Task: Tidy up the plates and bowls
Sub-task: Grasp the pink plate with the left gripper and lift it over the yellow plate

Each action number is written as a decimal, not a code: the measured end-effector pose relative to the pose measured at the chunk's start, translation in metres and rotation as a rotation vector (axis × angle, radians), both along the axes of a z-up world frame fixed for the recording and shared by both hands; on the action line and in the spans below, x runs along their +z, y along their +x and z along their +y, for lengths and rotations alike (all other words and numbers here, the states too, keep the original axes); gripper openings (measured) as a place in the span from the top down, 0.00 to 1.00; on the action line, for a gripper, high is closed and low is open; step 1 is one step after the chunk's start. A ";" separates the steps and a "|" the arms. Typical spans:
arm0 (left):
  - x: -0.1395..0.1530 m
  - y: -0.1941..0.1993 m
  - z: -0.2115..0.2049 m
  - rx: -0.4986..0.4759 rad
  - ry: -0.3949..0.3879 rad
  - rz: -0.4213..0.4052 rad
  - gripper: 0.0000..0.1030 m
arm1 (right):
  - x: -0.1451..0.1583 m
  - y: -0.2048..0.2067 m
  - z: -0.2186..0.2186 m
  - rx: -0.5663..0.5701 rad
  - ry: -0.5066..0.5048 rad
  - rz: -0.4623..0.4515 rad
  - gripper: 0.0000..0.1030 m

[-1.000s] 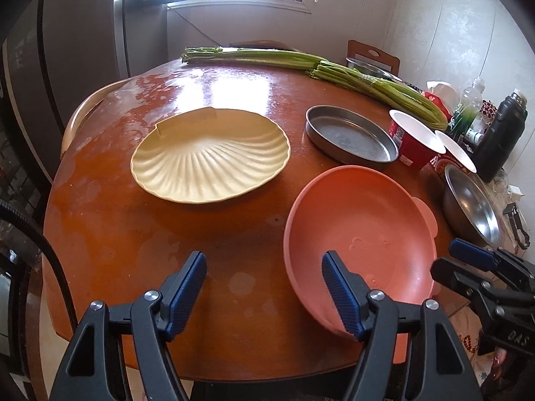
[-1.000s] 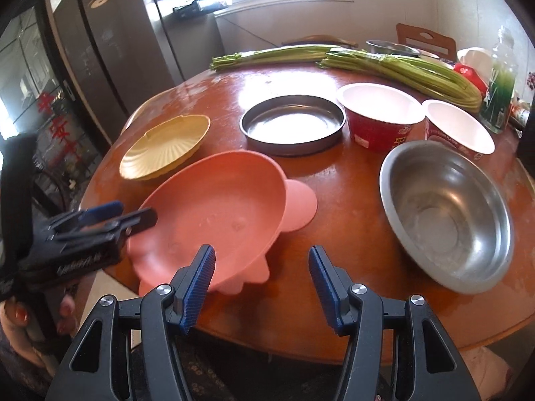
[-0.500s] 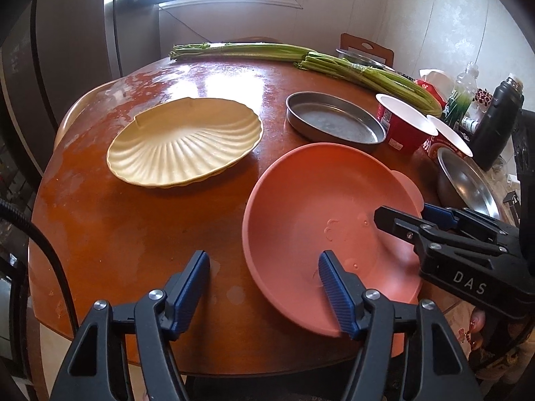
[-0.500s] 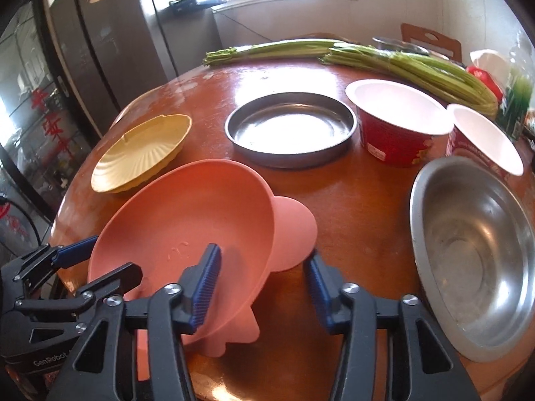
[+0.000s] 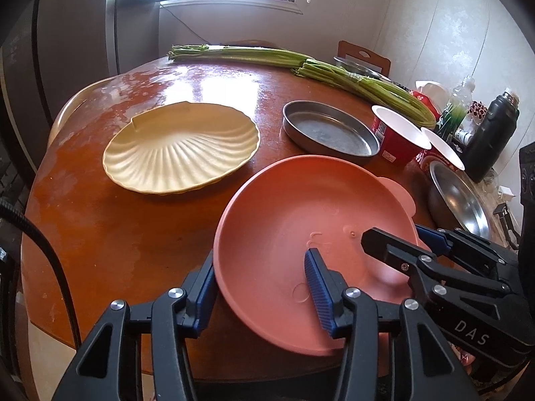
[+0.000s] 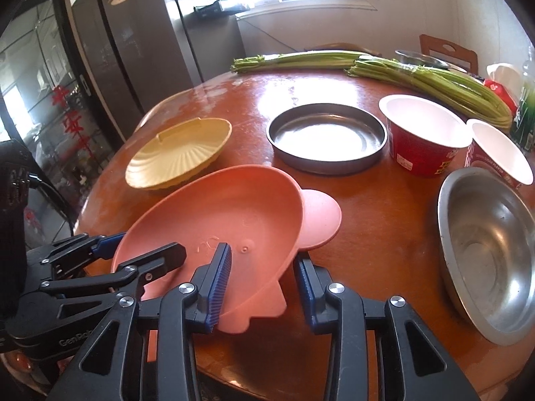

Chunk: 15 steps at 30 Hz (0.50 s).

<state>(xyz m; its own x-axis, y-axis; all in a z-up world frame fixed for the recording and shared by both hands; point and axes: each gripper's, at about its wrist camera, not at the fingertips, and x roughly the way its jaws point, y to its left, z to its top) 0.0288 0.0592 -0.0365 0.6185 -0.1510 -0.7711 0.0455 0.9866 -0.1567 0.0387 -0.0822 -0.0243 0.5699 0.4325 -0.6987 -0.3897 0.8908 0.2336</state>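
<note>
Near table (image 5: 100,234) edge: pink plate (image 5: 301,217) tilted, rim straddled by both left gripper (image 5: 264,287) and right gripper (image 6: 262,282), jaws spread, not clamped. Nothing stacked yet; shell plate (image 5: 180,153), tin (image 5: 329,132), steel bowl (image 6: 491,250), two cups (image 6: 424,130) all apart.

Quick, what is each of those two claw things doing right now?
Left gripper: open, fingers straddling the pink plate rim, not clamped.
Right gripper: open, also straddling that plate's rim.

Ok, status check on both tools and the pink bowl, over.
Left tool and right tool both open, straddling opposite rims of the pink bowl. Bowl tilted at table edge, not clamped. Yellow shell plate sits just beyond.
</note>
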 end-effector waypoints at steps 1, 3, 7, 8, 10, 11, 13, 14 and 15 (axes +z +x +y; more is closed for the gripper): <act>0.004 -0.001 0.002 0.003 -0.004 -0.009 0.51 | 0.003 -0.001 0.002 0.002 0.003 -0.009 0.62; 0.009 -0.003 0.007 0.011 -0.006 -0.023 0.51 | 0.010 -0.003 0.005 0.006 0.016 -0.024 0.62; 0.021 -0.004 0.022 0.028 -0.020 -0.039 0.51 | 0.023 -0.003 0.018 0.017 0.029 -0.053 0.61; 0.024 -0.003 0.025 0.033 -0.016 -0.048 0.51 | 0.026 -0.002 0.022 0.020 0.029 -0.060 0.61; 0.031 -0.001 0.033 0.045 -0.010 -0.063 0.51 | 0.031 0.002 0.033 0.030 0.026 -0.080 0.61; 0.034 0.000 0.039 0.055 -0.015 -0.069 0.51 | 0.033 0.005 0.038 0.034 0.026 -0.080 0.61; 0.039 0.002 0.049 0.071 -0.012 -0.081 0.51 | 0.038 0.009 0.046 0.049 0.039 -0.090 0.61; 0.041 0.003 0.055 0.083 -0.007 -0.086 0.51 | 0.040 0.011 0.049 0.054 0.046 -0.094 0.61; 0.043 0.005 0.059 0.087 -0.005 -0.088 0.51 | 0.042 0.014 0.054 0.055 0.049 -0.095 0.61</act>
<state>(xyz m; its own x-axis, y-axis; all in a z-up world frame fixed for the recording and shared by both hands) 0.0338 0.1187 0.0070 0.6948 -0.0969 -0.7127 -0.0269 0.9867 -0.1604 0.0531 -0.0282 0.0180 0.6072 0.4967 -0.6201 -0.4597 0.8562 0.2357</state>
